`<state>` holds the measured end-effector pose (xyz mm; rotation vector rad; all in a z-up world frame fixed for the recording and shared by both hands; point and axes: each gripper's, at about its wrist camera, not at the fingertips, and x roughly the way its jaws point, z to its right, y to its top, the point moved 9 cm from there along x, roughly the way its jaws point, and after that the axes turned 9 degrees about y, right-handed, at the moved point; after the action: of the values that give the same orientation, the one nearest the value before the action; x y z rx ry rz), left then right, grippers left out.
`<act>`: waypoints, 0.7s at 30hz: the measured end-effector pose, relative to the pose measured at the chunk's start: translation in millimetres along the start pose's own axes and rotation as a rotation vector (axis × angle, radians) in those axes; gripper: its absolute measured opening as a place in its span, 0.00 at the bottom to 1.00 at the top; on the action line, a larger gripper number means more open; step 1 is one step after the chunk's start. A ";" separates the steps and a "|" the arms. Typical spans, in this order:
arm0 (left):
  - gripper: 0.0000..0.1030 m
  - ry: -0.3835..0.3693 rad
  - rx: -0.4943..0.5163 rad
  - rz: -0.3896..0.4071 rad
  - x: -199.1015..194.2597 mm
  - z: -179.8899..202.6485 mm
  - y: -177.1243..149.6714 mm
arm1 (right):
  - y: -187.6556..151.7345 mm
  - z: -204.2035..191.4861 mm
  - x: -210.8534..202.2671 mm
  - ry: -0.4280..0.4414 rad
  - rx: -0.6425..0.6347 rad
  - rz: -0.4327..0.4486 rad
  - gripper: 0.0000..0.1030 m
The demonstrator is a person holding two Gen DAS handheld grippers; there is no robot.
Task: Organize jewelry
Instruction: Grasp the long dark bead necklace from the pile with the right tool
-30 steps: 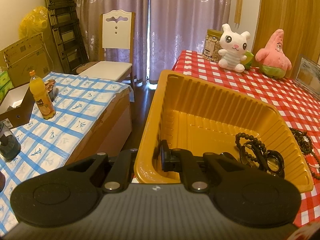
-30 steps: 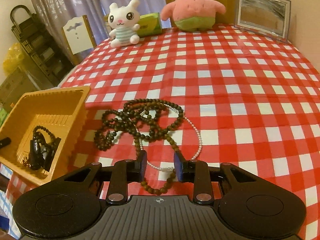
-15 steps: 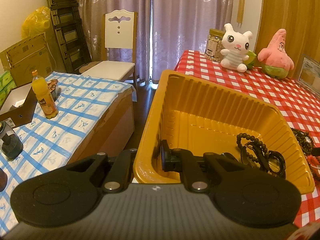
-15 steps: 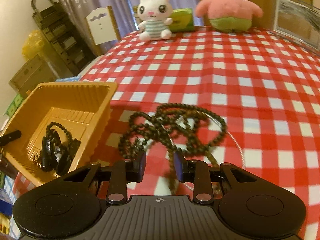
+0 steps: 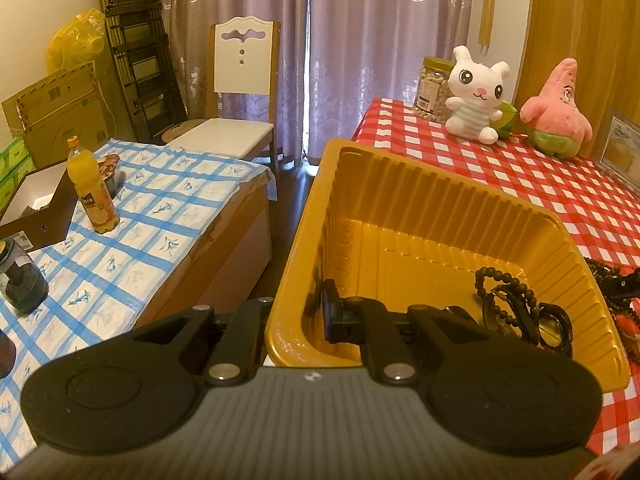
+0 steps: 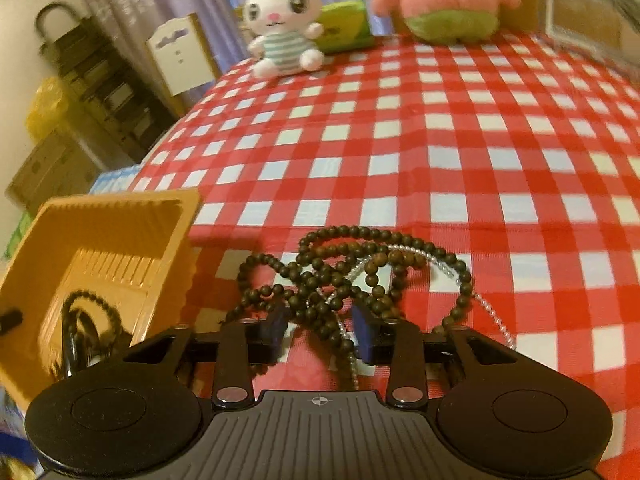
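Note:
My left gripper is shut on the near wall of the yellow plastic tray, one finger inside and one outside. The tray holds dark bead bracelets and black rings; they also show in the right wrist view. The tray stands at the table's left edge. My right gripper is open and low over a tangle of dark wooden bead necklaces with a pearl strand on the red checked cloth. Beads lie between its fingers.
A white bunny plush, a pink starfish plush and a picture frame stand at the table's far side. A nut jar stands near the bunny. A low table with an orange juice bottle lies left.
My right gripper has moved forward and down onto the bead tangle, so the beads now lie between its fingers. The left gripper keeps its hold on the tray wall.

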<state>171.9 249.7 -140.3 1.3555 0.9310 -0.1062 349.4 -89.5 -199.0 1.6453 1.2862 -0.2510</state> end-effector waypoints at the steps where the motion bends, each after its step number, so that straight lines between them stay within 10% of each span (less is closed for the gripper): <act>1: 0.10 0.000 -0.001 -0.001 0.1 -0.3 -0.1 | 0.9 1.0 0.4 -0.003 0.012 0.005 0.48; 11: 0.11 0.002 0.000 -0.006 2.4 -0.8 -0.4 | 4.5 -11.6 17.8 -0.074 -0.095 0.012 0.48; 16: 0.11 0.002 -0.001 -0.006 2.4 -0.6 -0.3 | -0.3 -20.9 20.2 -0.083 -0.181 0.013 0.14; 21: 0.11 0.002 0.001 -0.005 3.1 -0.1 0.0 | -1.9 -22.7 12.0 -0.064 -0.202 0.034 0.07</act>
<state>173.9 251.1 -142.1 1.3545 0.9362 -0.1086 344.0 -64.4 -197.1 1.4746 1.1941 -0.1472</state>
